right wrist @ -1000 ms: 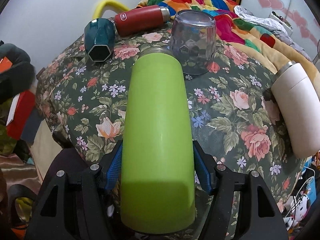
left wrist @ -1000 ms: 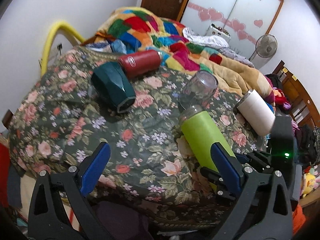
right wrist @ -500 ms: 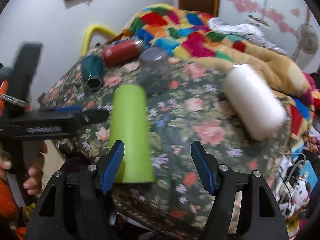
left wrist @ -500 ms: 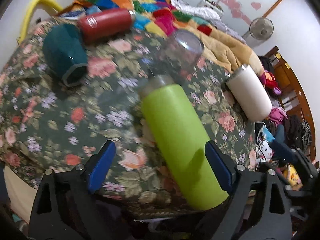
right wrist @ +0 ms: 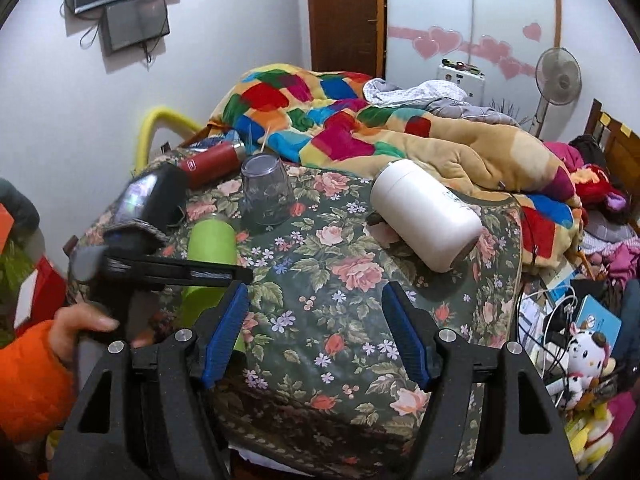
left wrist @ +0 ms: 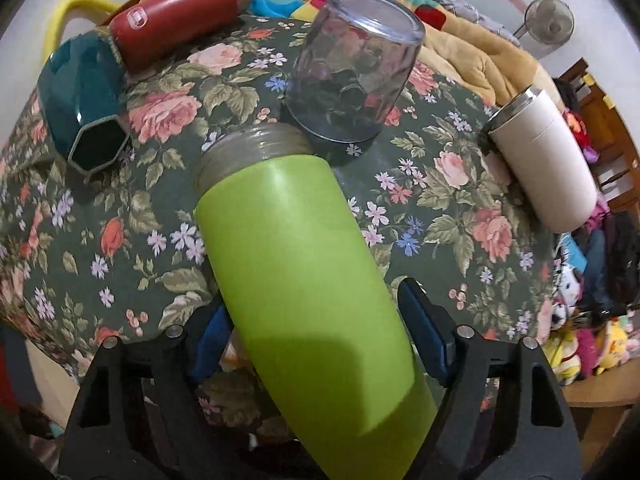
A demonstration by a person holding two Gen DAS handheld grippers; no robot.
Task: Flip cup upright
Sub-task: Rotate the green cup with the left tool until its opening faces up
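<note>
A lime green cup point(left wrist: 308, 292) lies on its side on the floral cloth, its grey threaded mouth pointing away from me. My left gripper point(left wrist: 316, 336) is open and straddles the cup's base end, a blue pad on each side, with a small gap at the right pad. The cup also shows in the right wrist view point(right wrist: 210, 252), partly behind the left gripper body. My right gripper point(right wrist: 316, 332) is open and empty above the cloth's near edge.
A clear glass point(left wrist: 352, 68) stands mouth-down just beyond the green cup. A white tumbler point(left wrist: 544, 160), a red bottle point(left wrist: 176, 20) and a teal hexagonal cup point(left wrist: 80, 96) lie on their sides. A patchwork quilt point(right wrist: 320, 120) is piled behind.
My right gripper has let go of the green cup and drawn back to the right. My left gripper has moved in and now straddles the cup.
</note>
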